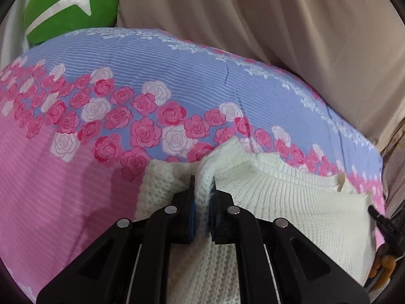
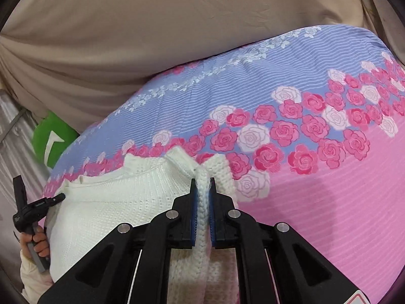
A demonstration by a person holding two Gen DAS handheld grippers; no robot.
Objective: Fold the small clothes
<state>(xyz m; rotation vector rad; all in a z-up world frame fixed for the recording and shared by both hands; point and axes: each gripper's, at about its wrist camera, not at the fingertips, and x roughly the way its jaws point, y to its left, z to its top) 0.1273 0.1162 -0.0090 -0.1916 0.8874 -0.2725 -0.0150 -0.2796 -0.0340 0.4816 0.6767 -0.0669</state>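
A small white knitted sweater (image 1: 291,197) lies on a bed with a pink and lavender rose-print sheet (image 1: 63,177). My left gripper (image 1: 202,185) is shut on a bunched edge of the sweater at its left side. My right gripper (image 2: 202,185) is shut on a bunched edge of the same sweater (image 2: 114,202) at its right side. The ribbed neck band runs between the two grips. The left gripper also shows at the left edge of the right wrist view (image 2: 27,207), and the right gripper at the right edge of the left wrist view (image 1: 382,220).
A beige curtain or cloth (image 1: 291,38) hangs behind the bed. A green bag with a white mark (image 1: 71,7) sits at the far corner, also seen in the right wrist view (image 2: 53,136). The person's hand (image 2: 38,243) holds the left gripper's handle.
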